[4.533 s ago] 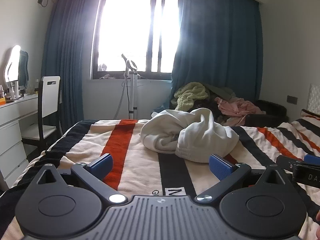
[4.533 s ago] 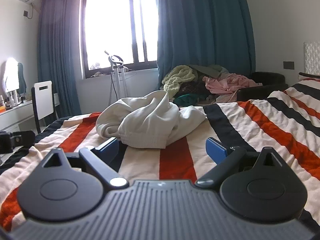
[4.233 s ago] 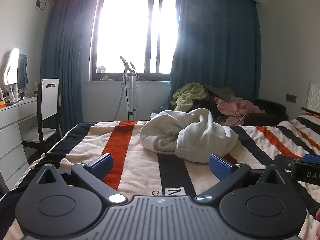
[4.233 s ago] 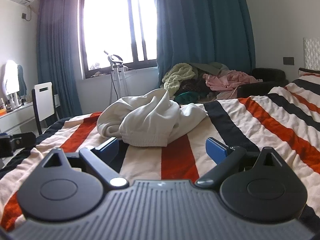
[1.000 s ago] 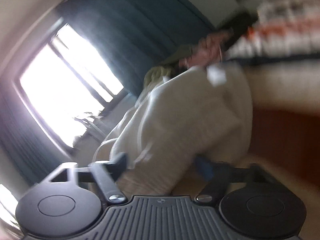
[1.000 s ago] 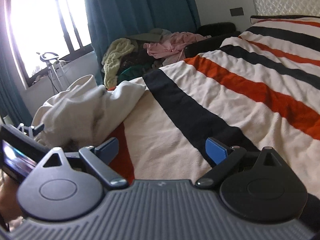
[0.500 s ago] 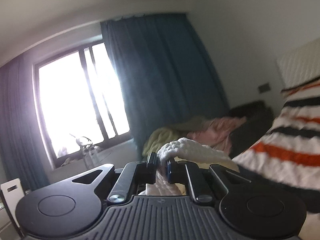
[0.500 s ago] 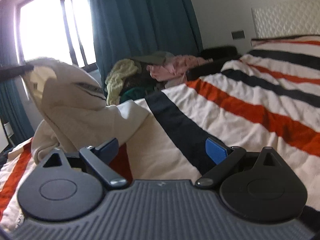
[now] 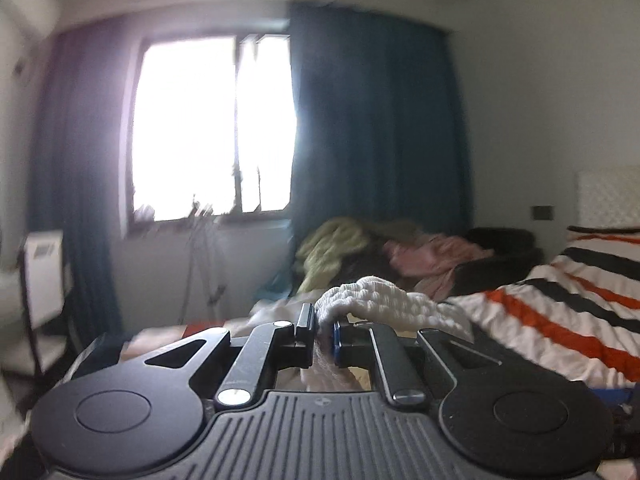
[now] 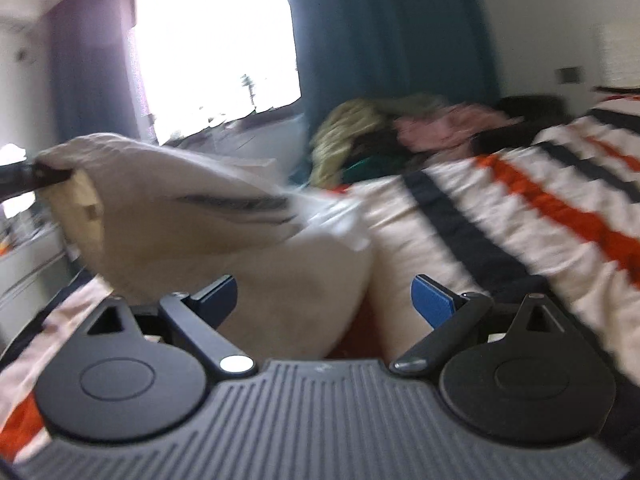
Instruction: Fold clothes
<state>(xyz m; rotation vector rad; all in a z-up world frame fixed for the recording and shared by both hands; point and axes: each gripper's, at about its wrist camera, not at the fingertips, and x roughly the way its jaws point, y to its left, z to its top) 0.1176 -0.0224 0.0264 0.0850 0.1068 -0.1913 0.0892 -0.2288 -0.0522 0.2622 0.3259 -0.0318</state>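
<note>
Cream sweatshirt (image 10: 192,216) is hanging lifted above the striped bedspread (image 10: 520,208), its ribbed hem pinched between the closed jaws of the left gripper (image 9: 325,330), while the right gripper (image 10: 324,294) is gaping empty beneath it.

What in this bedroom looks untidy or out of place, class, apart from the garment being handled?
A heap of clothes is piled beside the bed, below the blue curtain: yellow-green, pink and dark garments tumbled together, unfolded. The cream garment itself hangs crumpled from the left gripper, part still on the striped blanket. Nothing looks spilled or damaged.
</note>
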